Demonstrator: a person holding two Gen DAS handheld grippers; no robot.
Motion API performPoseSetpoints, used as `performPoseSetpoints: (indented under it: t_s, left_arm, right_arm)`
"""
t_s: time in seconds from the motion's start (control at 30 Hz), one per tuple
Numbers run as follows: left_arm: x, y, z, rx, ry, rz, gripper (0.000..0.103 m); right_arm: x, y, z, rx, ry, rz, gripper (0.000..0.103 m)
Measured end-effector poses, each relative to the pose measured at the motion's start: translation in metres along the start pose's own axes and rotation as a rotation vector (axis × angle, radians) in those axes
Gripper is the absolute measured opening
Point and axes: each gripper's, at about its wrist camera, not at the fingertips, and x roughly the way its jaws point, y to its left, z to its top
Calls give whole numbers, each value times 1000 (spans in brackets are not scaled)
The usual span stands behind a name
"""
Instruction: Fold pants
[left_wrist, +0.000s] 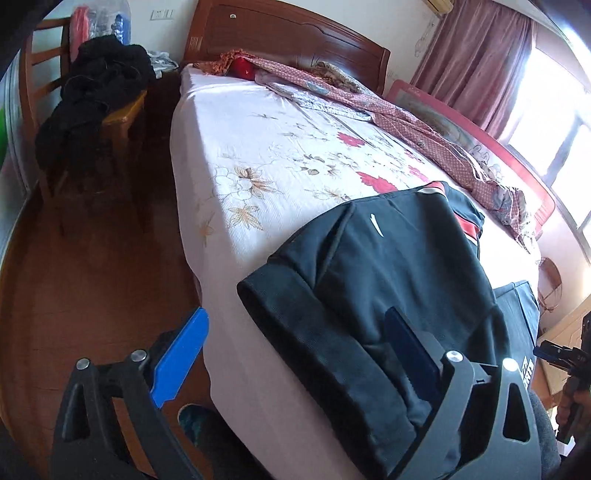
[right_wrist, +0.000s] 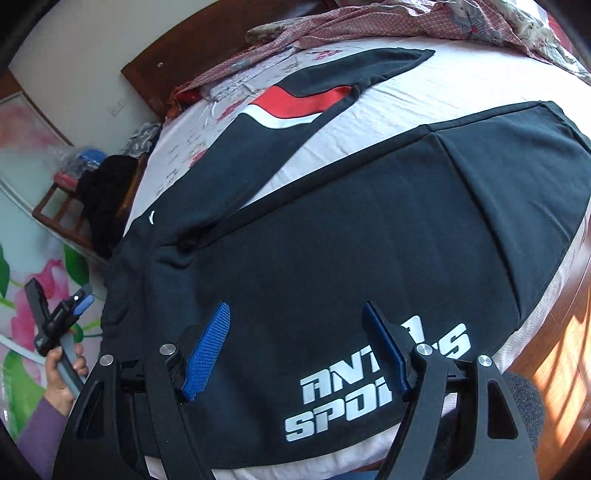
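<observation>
Black sports pants (left_wrist: 388, 266) lie spread on the floral bed sheet (left_wrist: 266, 147), their waistband at the near bed edge. In the right wrist view the pants (right_wrist: 351, 240) show white lettering on the near leg and a red and white stripe on the far leg. My left gripper (left_wrist: 295, 350) is open, with one blue finger over the floor and the other over the waistband. It also shows small at the left, my left gripper (right_wrist: 79, 299) held by a hand in a purple sleeve. My right gripper (right_wrist: 297, 347) stands open just above the lettered leg, with nothing between its pads.
A wooden chair heaped with black clothes (left_wrist: 96, 96) stands on the wooden floor (left_wrist: 92, 277) left of the bed. Pink patterned clothes (left_wrist: 406, 122) lie along the bed's far side, below the headboard (left_wrist: 288, 33). A curtained window (left_wrist: 480, 55) is at the right.
</observation>
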Motion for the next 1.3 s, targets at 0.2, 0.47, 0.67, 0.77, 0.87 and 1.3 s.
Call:
performPoseSetpoints:
  t_s: [0.2, 0.47, 0.67, 0.77, 0.87, 1.3]
  left_arm:
    - [36, 18, -5, -60, 5, -75, 84]
    - [51, 25, 0, -104, 17, -149, 64]
    - [37, 20, -1, -98, 3, -42, 36]
    - [24, -4, 1, -25, -42, 58, 18]
    - [1, -35, 5, 46, -117, 153, 10]
    - [-88, -157, -24, 433, -293, 110, 9]
  right_arm:
    - [12, 22, 4, -40, 46, -15, 74]
    - [30, 35, -1, -46, 100, 5, 74]
    - [36, 32, -4, -30, 126, 11, 74]
    - [36, 25, -4, -7, 135, 16, 74]
    - [32, 21, 1, 0, 129, 18, 74]
    - [125, 16, 263, 320, 126, 70, 84]
